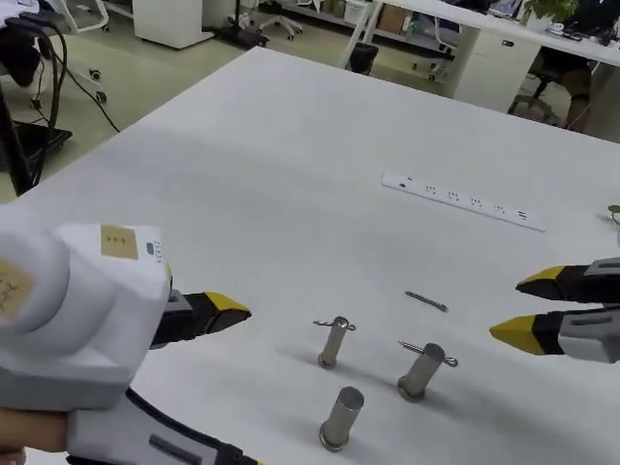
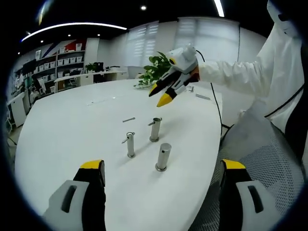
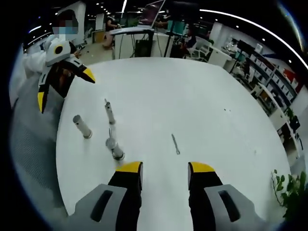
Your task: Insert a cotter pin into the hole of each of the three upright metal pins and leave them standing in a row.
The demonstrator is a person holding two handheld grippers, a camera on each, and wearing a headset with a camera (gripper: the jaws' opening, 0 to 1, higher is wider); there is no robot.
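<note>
Two down, one to go, from the look of the white table (image 1: 291,145). I'll place everything off the bare pin (image 1: 341,418), the upright one with no cotter through it.

The left gripper (image 3: 64,86) hangs to the left of the bare pin, jaws spread wide and empty. The right gripper (image 1: 518,308) is well off to the bare pin's right, jaws partly apart, also holding nothing. A power strip (image 1: 463,201) lies far beyond the bare pin.

One fitted pin (image 1: 334,341) stands just beyond the bare pin, and the other fitted pin (image 1: 421,371) is beyond it and to the right. So it's a triangle, not a row yet.

The loose cotter pin (image 1: 426,301) lies flat past those two, on the right gripper's side.

My take: grab it with the right gripper, coming in low with the jaws narrowed, and pinch near the head end so the legs stick out free. Steady the bare pin with the left gripper. I can't make out which way its hole faces, so check that first.
</note>
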